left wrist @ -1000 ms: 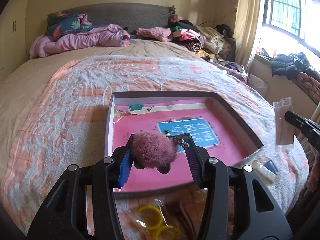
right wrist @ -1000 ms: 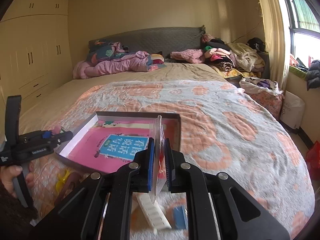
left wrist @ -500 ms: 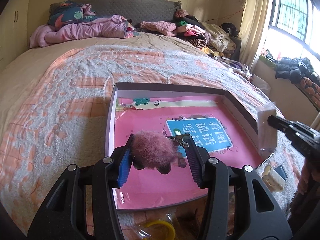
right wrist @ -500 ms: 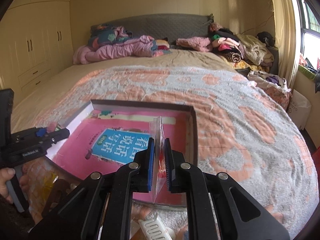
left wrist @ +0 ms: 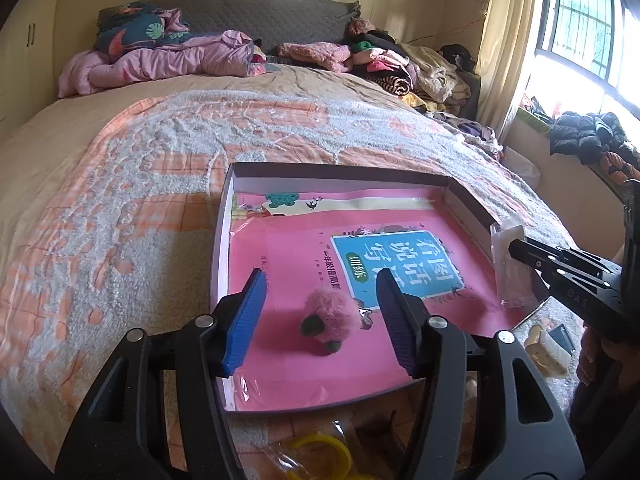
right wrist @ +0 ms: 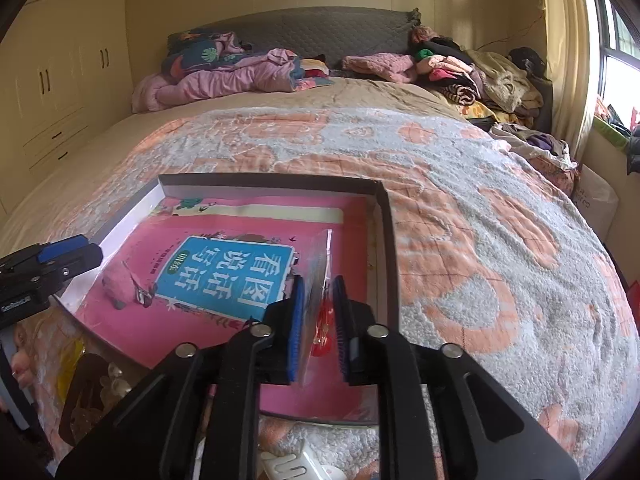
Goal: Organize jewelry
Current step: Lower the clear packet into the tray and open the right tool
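left wrist, left gripper (left wrist: 320, 314) fingers just opened, fluffy clip (left wrist: 328, 318) released

A home bedroom: wide bed (left wrist: 168, 168) under a patterned blanket, heaped clothes (right wrist: 472, 68), built-in wardrobes (right wrist: 60, 80), curtained window (left wrist: 580, 36).

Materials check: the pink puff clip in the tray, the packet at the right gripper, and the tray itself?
Puff clip: fuzzy pink faux fur or yarn by its fibrous outline, with a small shiny, probably metal, clip. Packet: clear glossy plastic; print shows through it, something red inside. Tray: looks like matte cardboard, thin folded walls, white inside.
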### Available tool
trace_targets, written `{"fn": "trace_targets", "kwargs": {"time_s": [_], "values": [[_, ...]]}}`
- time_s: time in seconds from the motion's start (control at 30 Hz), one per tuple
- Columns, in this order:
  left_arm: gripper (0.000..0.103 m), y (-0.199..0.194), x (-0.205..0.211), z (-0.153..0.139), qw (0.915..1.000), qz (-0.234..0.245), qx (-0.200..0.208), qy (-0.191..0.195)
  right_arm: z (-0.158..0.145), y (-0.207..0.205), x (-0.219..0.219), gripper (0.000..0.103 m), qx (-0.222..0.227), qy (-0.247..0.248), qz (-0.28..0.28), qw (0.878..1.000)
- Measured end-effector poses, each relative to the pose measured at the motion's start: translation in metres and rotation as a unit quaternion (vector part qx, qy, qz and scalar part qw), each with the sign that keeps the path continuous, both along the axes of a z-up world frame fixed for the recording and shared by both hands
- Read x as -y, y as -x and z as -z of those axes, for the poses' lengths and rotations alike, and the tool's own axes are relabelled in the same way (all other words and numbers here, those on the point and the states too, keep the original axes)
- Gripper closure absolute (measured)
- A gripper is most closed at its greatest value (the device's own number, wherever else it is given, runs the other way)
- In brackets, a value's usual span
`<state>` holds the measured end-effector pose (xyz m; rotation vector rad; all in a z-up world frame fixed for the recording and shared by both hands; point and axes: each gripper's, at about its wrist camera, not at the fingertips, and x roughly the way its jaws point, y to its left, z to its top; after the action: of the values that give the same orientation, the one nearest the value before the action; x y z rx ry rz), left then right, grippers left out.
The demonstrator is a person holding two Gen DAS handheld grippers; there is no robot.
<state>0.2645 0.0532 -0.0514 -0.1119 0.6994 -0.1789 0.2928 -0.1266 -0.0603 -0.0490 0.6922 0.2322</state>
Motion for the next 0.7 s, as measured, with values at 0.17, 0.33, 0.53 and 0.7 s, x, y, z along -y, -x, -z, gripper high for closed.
{"fn": "trace_targets", "kwargs": {"time_s": [0.17, 0.33, 0.53, 0.7], "values": [[0.045, 0.011, 0.000, -0.009, 0.9999, -0.003, 0.010, 0.002, -0.006, 0.013, 0.009, 0.063, 0.017, -0.011, 0.004, 1.000], [0.036, 0.031, 0.000, -0.026, 0.9993, -0.012, 0.036, 0.006, -0.026, 0.044, 0.021, 0.046, 0.073, -0.020, 0.004, 0.997], [0.015, 0.060, 0.005, -0.052, 0.9967, -0.023, 0.076, 0.013, -0.051, 0.083, 0.029, 0.034, 0.134, -0.017, -0.001, 0.991], [0.011, 0.079, 0.011, -0.069, 0.9949, -0.020, 0.098, 0.014, -0.064, 0.110, 0.034, 0.028, 0.161, -0.014, -0.008, 0.987]]}}
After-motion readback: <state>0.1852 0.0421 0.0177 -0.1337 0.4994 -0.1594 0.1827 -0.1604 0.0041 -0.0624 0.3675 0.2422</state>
